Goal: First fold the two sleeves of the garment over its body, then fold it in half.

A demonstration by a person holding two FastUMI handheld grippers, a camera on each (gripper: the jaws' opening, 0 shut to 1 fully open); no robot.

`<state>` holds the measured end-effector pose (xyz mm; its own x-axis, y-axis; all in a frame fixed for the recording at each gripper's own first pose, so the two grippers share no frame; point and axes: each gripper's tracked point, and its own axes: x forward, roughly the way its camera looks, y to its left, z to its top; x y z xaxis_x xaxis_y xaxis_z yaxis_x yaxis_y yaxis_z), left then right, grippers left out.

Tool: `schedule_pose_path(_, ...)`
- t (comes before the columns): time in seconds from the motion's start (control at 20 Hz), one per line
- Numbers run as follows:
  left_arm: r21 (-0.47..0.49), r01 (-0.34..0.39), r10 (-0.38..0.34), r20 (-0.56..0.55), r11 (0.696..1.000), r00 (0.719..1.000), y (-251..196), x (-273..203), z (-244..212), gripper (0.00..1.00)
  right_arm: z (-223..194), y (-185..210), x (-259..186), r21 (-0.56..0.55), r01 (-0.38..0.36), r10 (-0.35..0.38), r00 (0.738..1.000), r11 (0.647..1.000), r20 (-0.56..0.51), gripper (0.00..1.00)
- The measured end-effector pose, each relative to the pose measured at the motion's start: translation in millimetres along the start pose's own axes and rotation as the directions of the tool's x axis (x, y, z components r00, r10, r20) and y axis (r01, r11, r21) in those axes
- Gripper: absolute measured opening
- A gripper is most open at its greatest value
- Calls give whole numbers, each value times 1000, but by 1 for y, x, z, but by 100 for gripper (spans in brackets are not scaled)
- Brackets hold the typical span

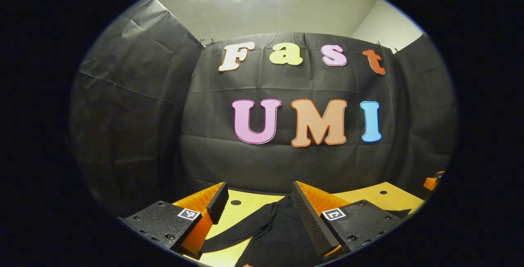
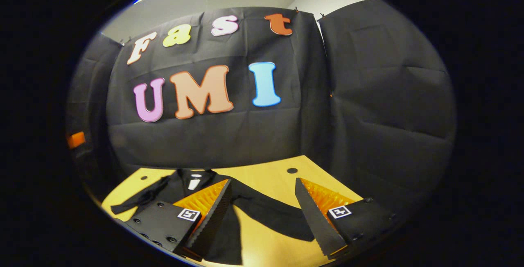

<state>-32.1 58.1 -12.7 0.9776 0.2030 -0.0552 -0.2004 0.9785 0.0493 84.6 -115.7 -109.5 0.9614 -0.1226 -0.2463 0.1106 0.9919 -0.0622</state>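
Garment: black, soft, light, limp on desk; pinch sleeve at cuff; both jaws spread, empty.

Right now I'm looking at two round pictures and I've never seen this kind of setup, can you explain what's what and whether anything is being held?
Each picture comes from a camera riding on a hand-held two-finger gripper, looking forward along its fingers. The left gripper view shows the left gripper with its fingers apart, nothing between them. The right gripper view shows the right gripper, also open and empty. Below both lies a black garment spread on a light wooden table, its sleeves still stretched outward, so folding hasn't begun. Black cloth walls enclose the booth.
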Motion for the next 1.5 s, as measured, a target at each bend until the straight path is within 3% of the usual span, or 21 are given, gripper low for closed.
schedule_pose_path(0.2,14,-36,37,-9,999,999,13,-6,1,90,-77,-45,56,-54,61,-71,979,997,-192,98)
schedule_pose_path(0.3,38,-68,69,-13,997,998,25,-11,0,92,-120,-63,75,-60,70,-85,949,996,-303,98)
schedule_pose_path(0.35,47,-84,85,-18,995,996,30,-12,0,92,-137,-69,83,-66,73,-91,932,995,-350,94)
schedule_pose_path(0.4,54,-101,103,-22,993,994,36,-13,-1,90,-147,-78,90,-76,79,-102,922,994,-372,98)
schedule_pose_path(0.65,67,-132,135,-42,989,990,41,-16,-4,91,-183,-103,119,-81,97,-124,867,992,-482,96)
schedule_pose_path(0.75,67,-138,142,-52,988,989,40,-15,-7,91,-207,-106,111,-81,69,-102,816,994,-569,96)
schedule_pose_path(0.8,64,-134,138,-58,989,989,37,-16,-9,91,-192,-107,120,-43,86,-96,857,995,-506,95)
schedule_pose_path(1.05,59,-105,111,-94,993,989,21,-11,-19,91,-200,-109,118,-43,62,-75,890,997,-449,99)
schedule_pose_path(1.2,45,-81,85,-88,996,992,11,-7,-18,91,-202,-103,120,-38,41,-54,891,998,-451,95)
schedule_pose_path(1.45,43,-69,73,-84,997,994,7,-8,-17,91,-202,-89,124,-73,-15,-19,892,997,-451,29)
schedule_pose_path(1.5,42,-73,76,-84,996,994,9,-9,-18,92,-202,-89,124,-82,-7,-31,890,997,-456,21)
